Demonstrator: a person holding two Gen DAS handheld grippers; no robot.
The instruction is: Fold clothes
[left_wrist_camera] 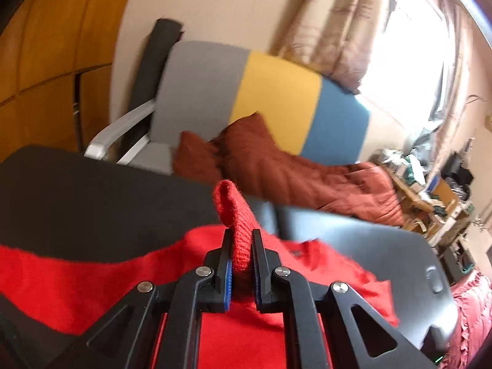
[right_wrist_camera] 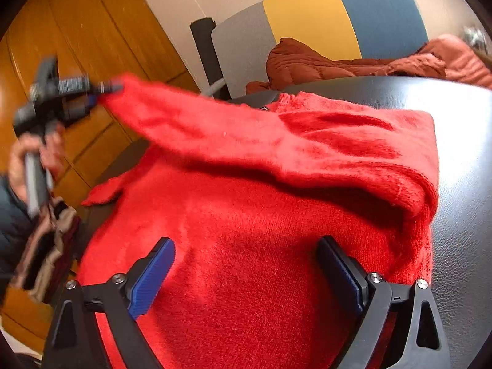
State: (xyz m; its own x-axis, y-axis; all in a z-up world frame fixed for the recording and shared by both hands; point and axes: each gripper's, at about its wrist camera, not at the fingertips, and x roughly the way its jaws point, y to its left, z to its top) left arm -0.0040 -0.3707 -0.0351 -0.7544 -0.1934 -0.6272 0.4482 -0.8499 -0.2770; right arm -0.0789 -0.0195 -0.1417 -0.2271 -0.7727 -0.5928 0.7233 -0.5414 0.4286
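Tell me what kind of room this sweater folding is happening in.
Probably a lived-in bedroom or living room at home. A curtained window, wooden wardrobe doors, a striped chair with a rust quilt, and a cluttered shelf surround the black table holding the red sweater.

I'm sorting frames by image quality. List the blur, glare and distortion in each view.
Left wrist view: window blown out white; table edge smeared by motion; sweater cuff in the left gripper fairly sharp. Right wrist view: left gripper and hand heavily motion-blurred; sweater knit sharp near the right gripper; fisheye bends the wardrobe lines.
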